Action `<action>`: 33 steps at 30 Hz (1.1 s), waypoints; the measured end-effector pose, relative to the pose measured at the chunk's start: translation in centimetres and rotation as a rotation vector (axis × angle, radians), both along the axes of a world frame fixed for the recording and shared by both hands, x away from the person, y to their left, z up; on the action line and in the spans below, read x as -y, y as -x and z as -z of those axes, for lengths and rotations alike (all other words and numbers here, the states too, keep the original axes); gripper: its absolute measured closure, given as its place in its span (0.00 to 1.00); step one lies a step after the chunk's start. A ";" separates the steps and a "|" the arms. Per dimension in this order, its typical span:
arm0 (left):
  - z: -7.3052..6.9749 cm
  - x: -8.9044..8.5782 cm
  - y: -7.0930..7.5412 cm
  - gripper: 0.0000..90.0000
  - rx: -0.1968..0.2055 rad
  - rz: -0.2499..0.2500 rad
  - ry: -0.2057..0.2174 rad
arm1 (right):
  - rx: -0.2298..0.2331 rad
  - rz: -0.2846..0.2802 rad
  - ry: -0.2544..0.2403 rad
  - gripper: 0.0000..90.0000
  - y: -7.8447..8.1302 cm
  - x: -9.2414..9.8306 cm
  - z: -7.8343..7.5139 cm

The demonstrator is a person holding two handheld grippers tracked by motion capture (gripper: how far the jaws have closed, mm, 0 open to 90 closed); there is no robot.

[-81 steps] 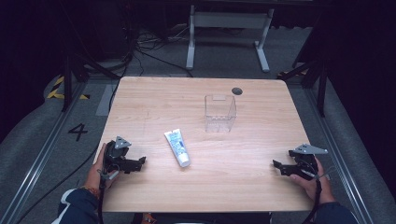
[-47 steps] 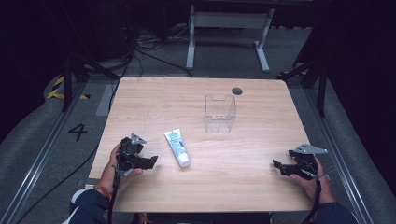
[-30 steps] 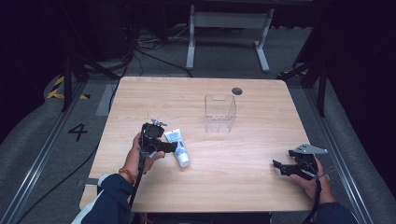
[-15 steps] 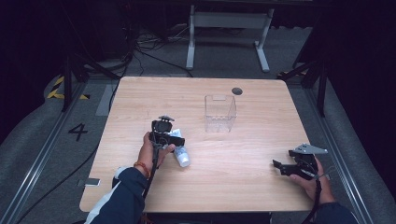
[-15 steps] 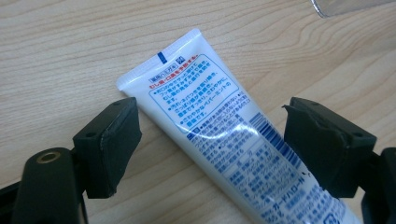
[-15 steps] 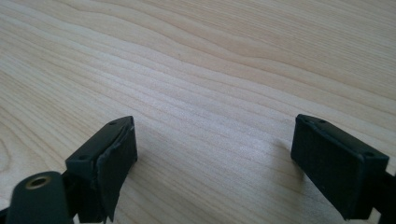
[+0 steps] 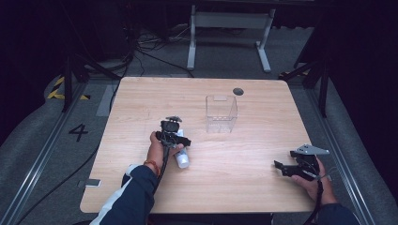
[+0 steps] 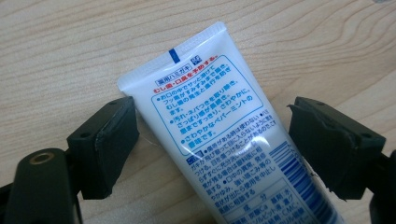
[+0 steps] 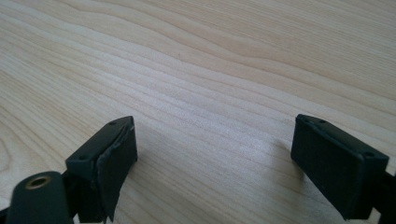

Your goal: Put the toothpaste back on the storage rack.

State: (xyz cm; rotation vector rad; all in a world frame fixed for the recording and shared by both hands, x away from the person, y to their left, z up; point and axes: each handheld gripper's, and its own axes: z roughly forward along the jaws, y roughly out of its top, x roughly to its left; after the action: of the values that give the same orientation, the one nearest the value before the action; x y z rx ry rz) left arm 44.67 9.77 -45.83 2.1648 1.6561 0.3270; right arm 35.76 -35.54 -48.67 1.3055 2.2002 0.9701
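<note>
From my seat, the light wooden desk (image 7: 141, 103) gives wide open room along its left edge, its whole near edge and its far-left corner. Two things stand in the way near the middle: the clear square plastic box (image 7: 221, 114), upright towards the far edge, and the white printed toothpaste tube (image 8: 224, 140) lying flat just left of it, with my left gripper (image 8: 212, 144) spread wide around it, one jaw on each side. A small dark round disc (image 7: 238, 91) sits by the far edge. My right gripper (image 9: 212, 158), jaws apart, has bare wood ahead at the near-right corner.
</note>
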 end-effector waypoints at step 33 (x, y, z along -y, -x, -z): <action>-2.3 -1.4 1.9 0.68 0.055 0.388 0.057 | 0.004 -0.004 0.000 0.17 0.1 0.0 0.0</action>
State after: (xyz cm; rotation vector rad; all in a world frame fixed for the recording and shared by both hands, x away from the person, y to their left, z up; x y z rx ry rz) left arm 42.74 11.21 -43.54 2.3458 1.1653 0.2204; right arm 35.68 -35.56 -48.66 1.2993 2.2005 0.9733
